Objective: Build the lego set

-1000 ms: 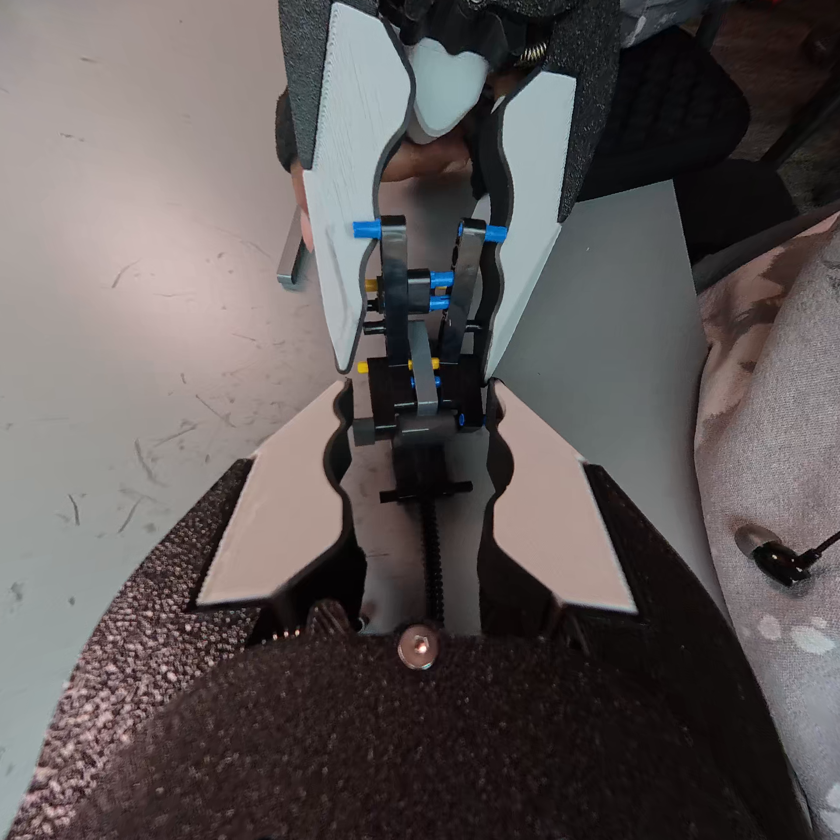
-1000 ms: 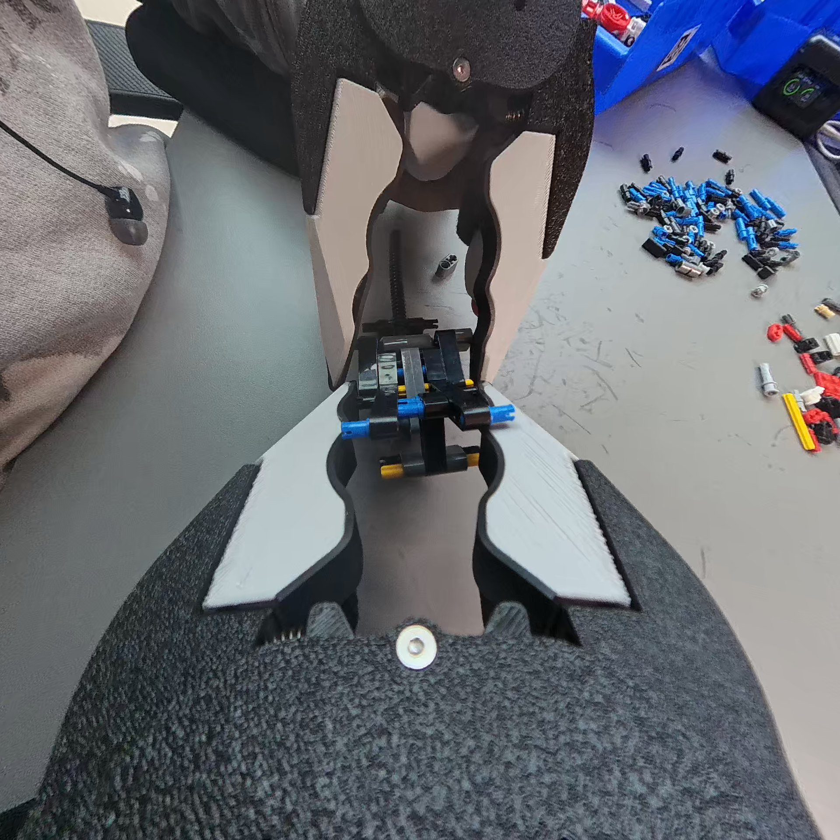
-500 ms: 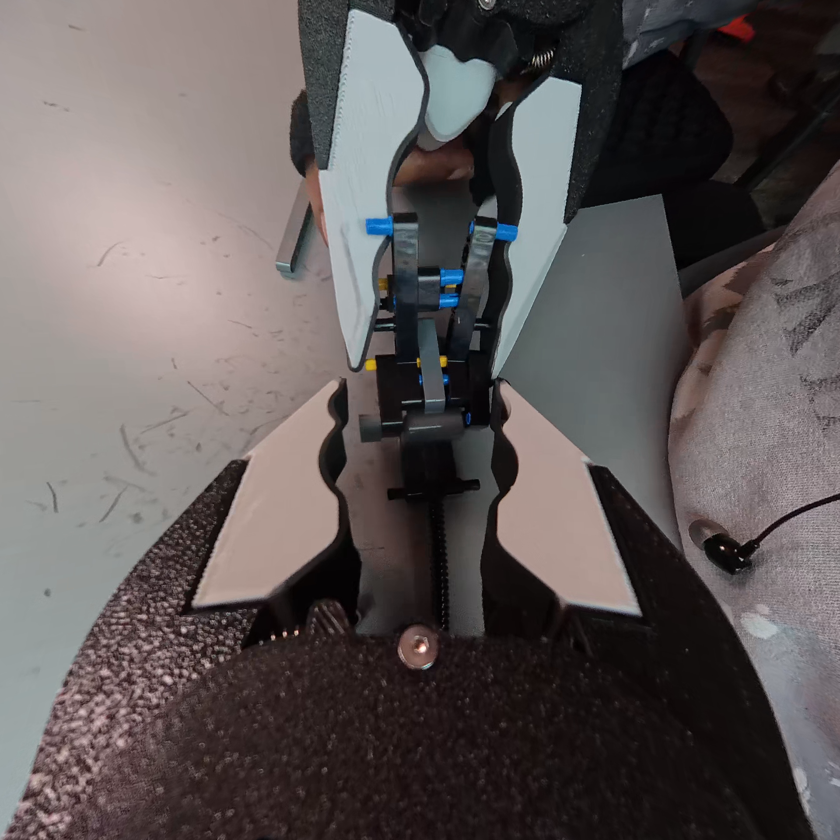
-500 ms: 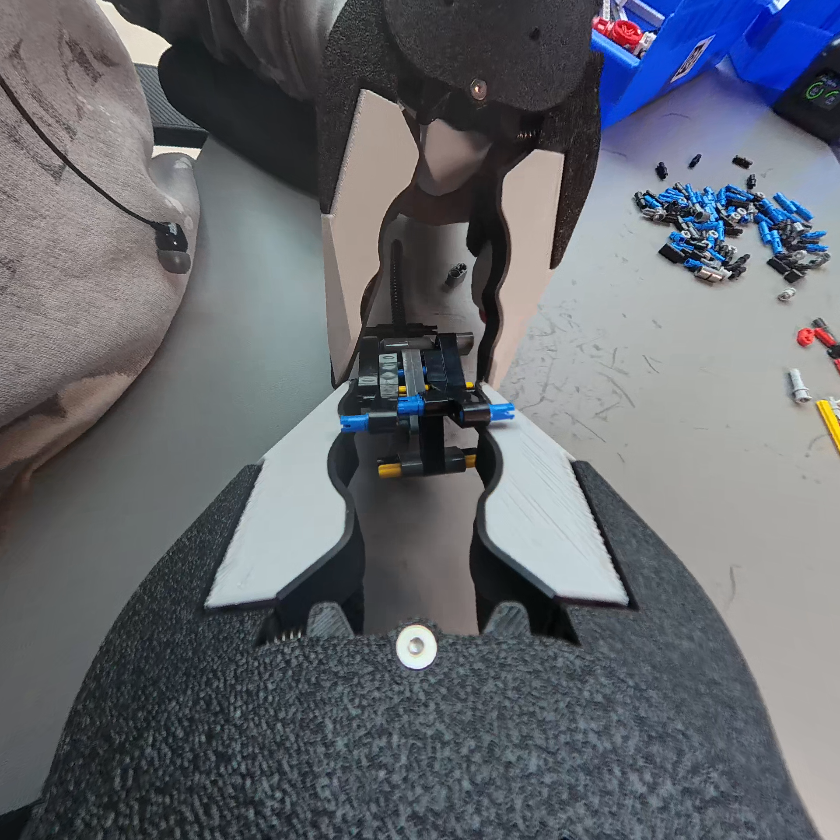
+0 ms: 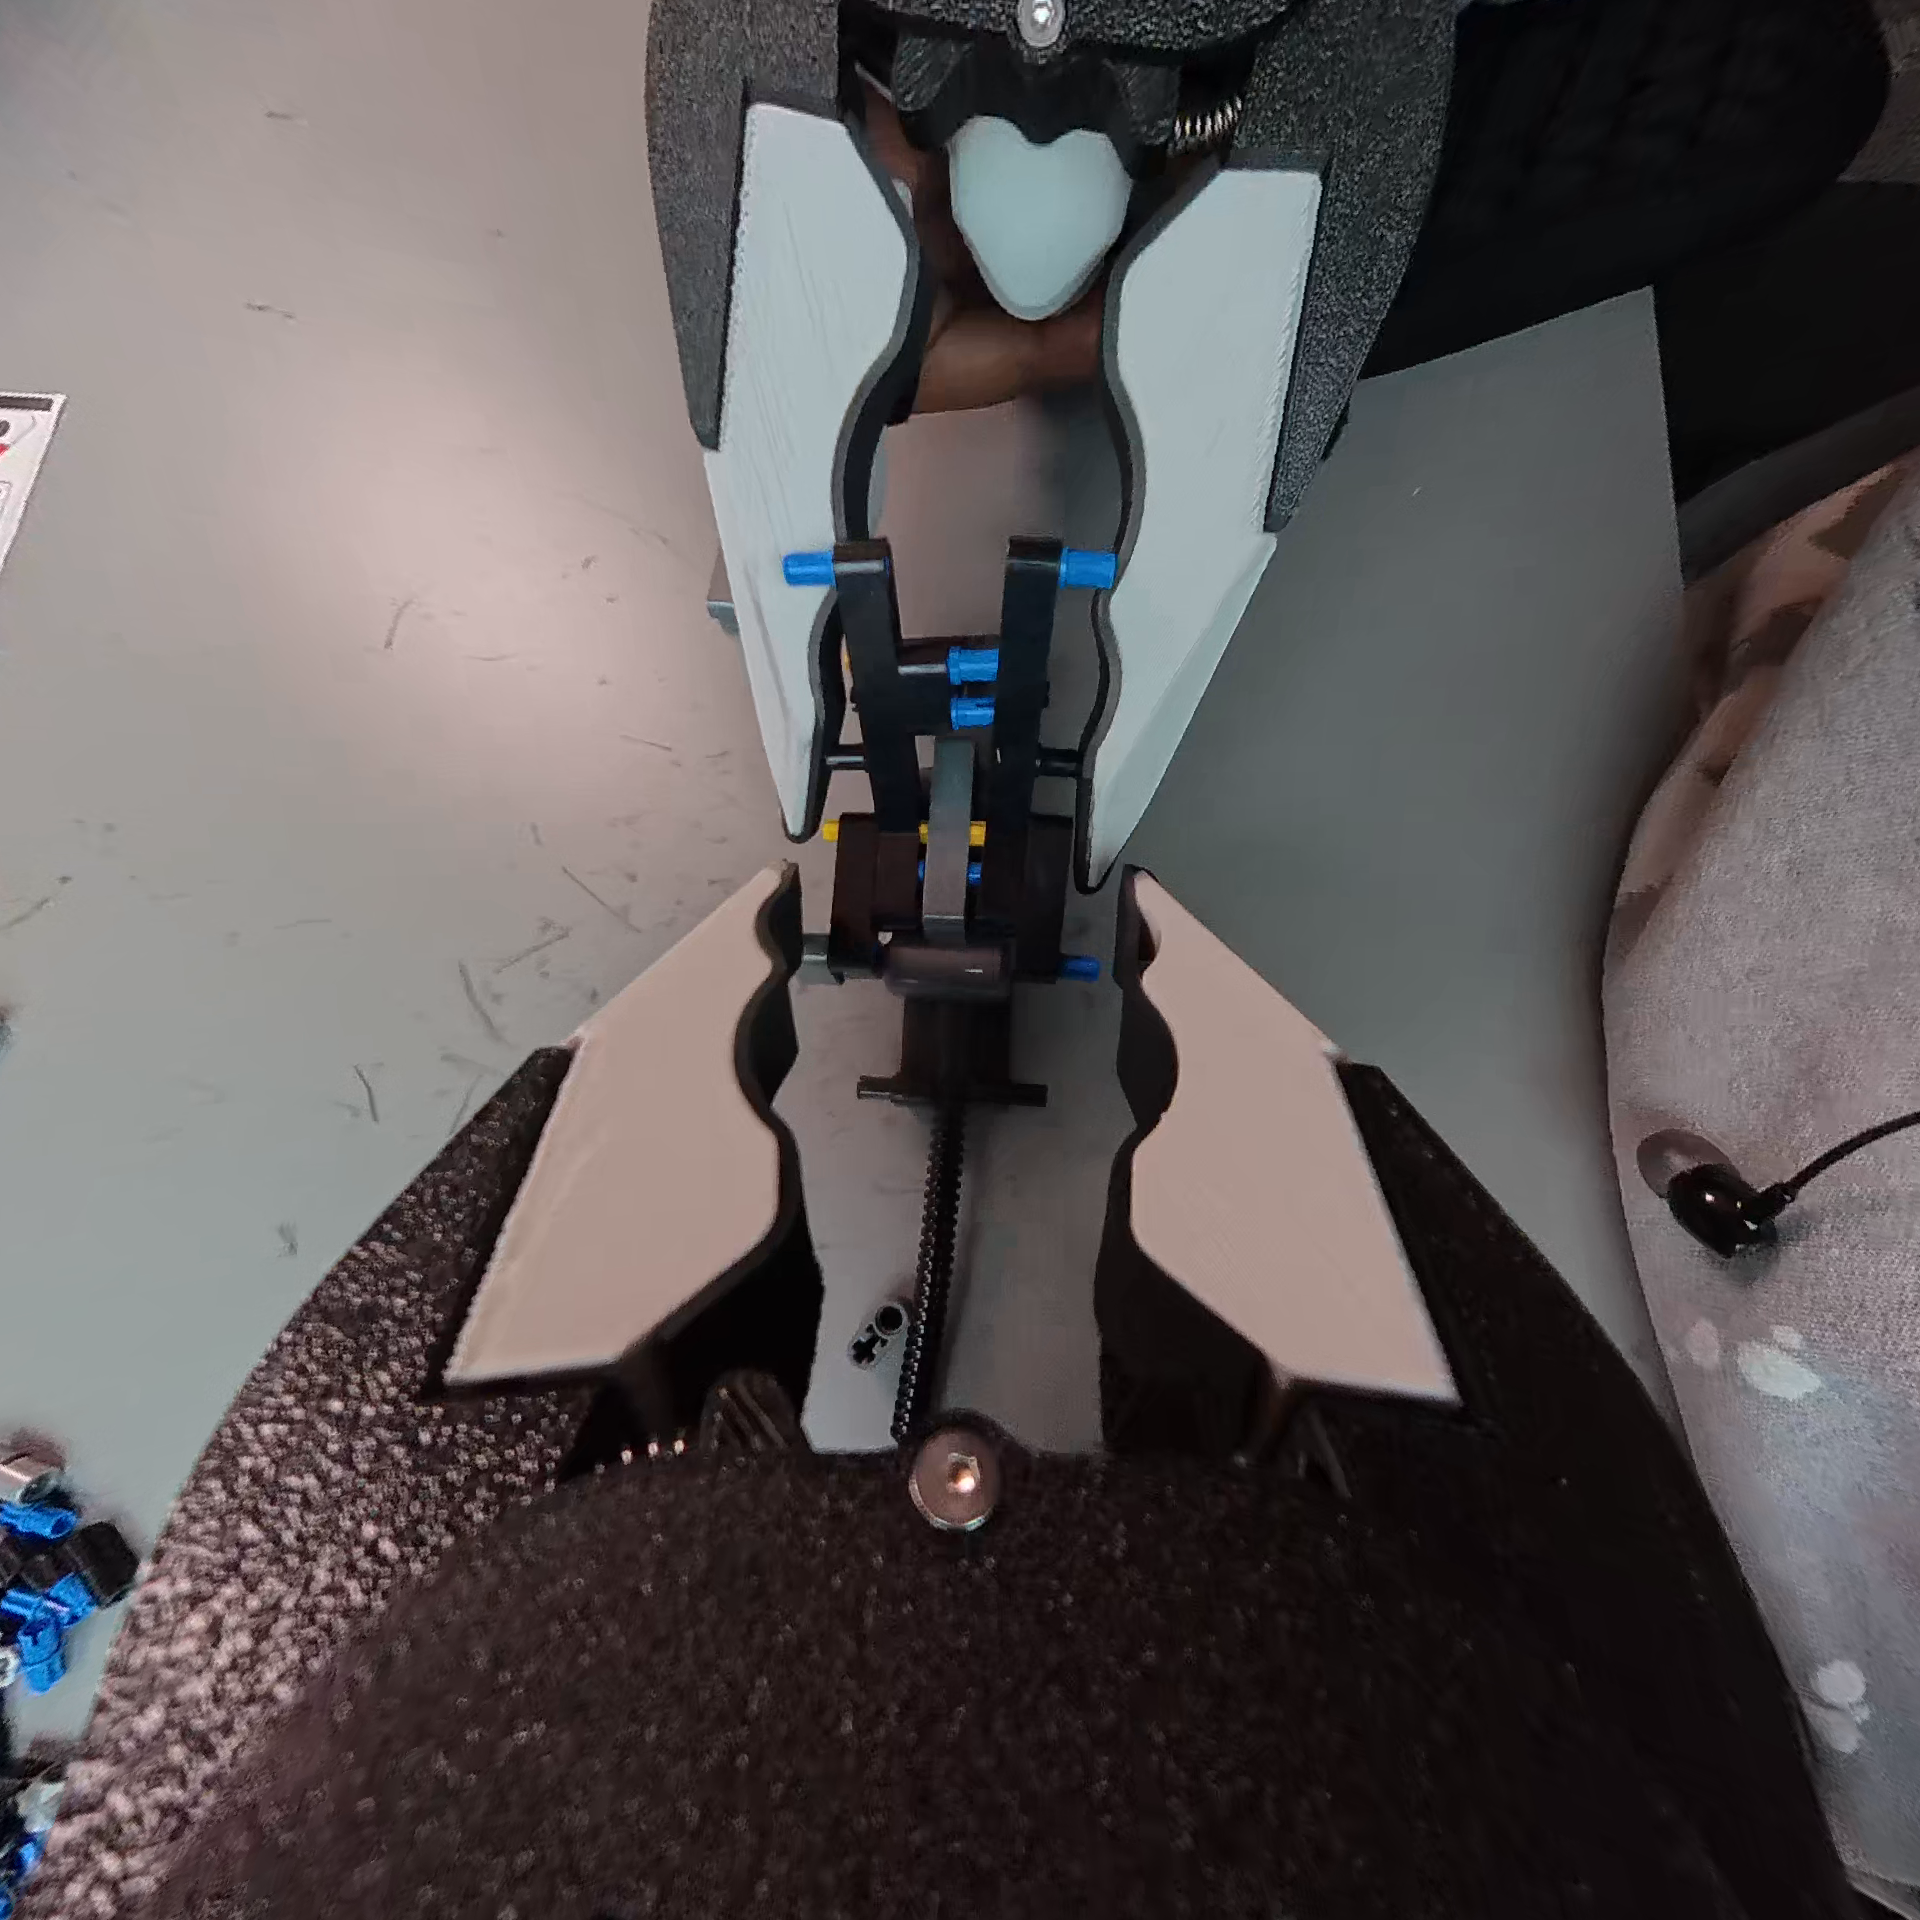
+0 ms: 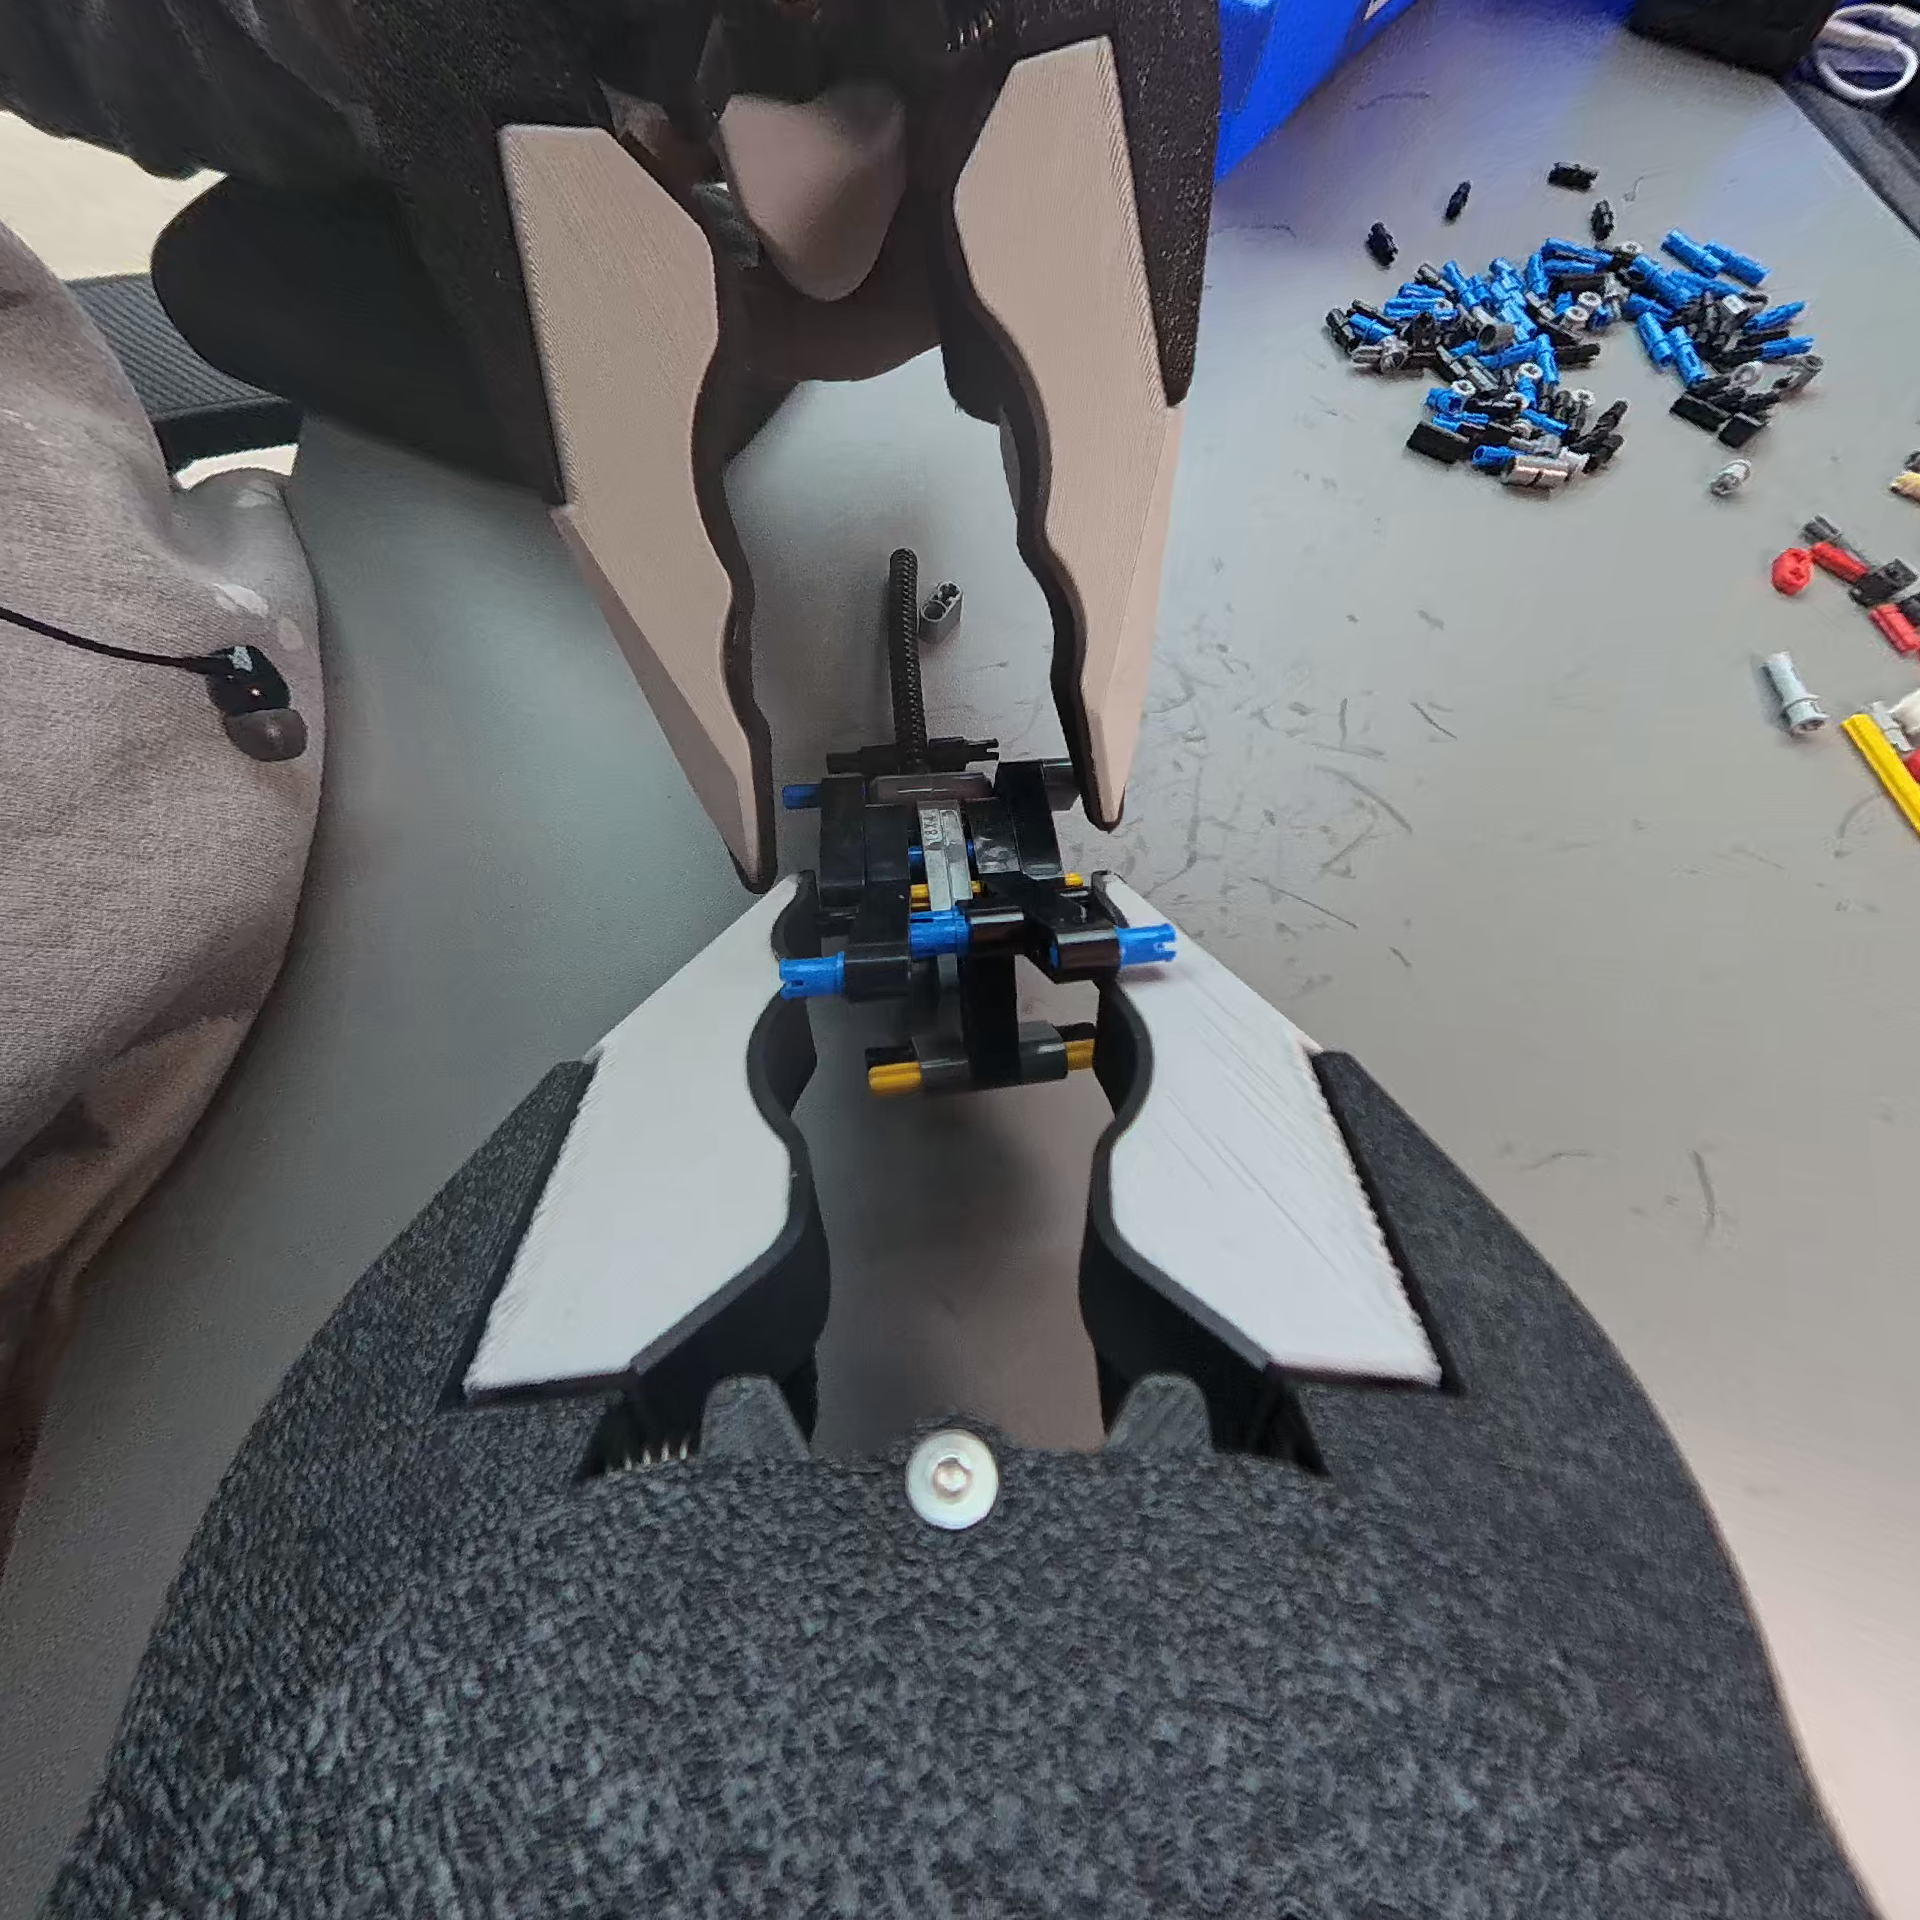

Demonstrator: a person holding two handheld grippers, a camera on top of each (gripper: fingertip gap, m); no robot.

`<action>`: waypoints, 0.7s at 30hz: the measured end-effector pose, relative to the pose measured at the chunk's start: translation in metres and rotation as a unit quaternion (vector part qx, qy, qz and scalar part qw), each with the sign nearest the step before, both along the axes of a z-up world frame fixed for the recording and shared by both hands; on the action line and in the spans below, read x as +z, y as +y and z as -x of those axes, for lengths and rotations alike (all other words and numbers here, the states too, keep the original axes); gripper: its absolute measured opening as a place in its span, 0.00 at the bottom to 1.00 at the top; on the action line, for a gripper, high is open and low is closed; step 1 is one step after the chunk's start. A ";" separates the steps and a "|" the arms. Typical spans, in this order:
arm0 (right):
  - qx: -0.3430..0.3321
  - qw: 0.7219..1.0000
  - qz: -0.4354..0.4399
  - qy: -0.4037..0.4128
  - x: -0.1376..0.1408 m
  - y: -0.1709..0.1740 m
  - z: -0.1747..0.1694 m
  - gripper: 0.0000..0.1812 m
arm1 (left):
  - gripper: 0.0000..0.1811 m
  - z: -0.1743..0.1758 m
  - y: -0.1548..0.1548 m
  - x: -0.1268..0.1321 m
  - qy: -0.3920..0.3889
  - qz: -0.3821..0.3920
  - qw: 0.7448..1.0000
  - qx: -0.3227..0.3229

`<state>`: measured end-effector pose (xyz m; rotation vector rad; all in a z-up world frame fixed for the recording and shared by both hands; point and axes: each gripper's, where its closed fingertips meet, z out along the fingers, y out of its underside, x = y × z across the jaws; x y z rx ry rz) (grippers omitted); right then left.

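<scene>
A black Lego Technic assembly [image 5: 894, 686] with blue and yellow pins hangs between my two grippers, which face each other tip to tip over the grey table [image 5: 312, 727]. My left gripper [image 5: 961, 888] is shut on its near end, where a black threaded rod [image 5: 940, 1226] sticks out back between the fingers. My right gripper [image 6: 951, 888] is shut on the other end of the assembly [image 6: 987, 997], with blue pins poking out over its fingers. Each gripper also shows in the other's view: the right one [image 5: 945, 857], the left one [image 6: 935, 847].
A small grey connector [image 6: 942, 606] lies on the table beside the rod. A pile of blue and black pins [image 6: 1569, 343], red and yellow parts [image 6: 1860, 592] and a blue bin [image 6: 1299, 62] lie to the right. A person's grey clothing [image 5: 1766, 935] borders the table edge. Less than 4 cm separates the two grippers' tips.
Both grippers keep their hold. The left gripper has tilted up, so its view now shows the grey connector on the table between its fingers and loose pins at lower left.
</scene>
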<state>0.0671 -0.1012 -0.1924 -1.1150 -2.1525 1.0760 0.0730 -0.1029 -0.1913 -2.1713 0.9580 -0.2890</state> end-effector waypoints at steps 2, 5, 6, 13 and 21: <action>-0.002 1.000 -0.011 0.003 0.000 -0.001 0.001 0.28 | 0.33 -0.003 -0.005 -0.002 -0.001 0.029 0.999 -0.017; 0.001 1.000 -0.026 0.009 0.000 -0.003 0.003 0.29 | 0.33 -0.003 -0.008 -0.009 0.005 0.072 0.997 -0.029; 0.003 1.000 -0.026 0.009 0.000 -0.005 0.002 0.32 | 0.31 -0.002 -0.008 -0.010 0.003 0.084 0.996 -0.032; 0.015 1.000 0.003 0.008 0.009 0.009 -0.016 0.40 | 0.26 -0.001 -0.007 -0.011 0.025 0.116 0.992 -0.052; 0.027 0.998 -0.047 0.010 -0.006 0.008 -0.015 0.25 | 0.27 -0.005 -0.005 -0.011 0.044 0.141 0.988 -0.036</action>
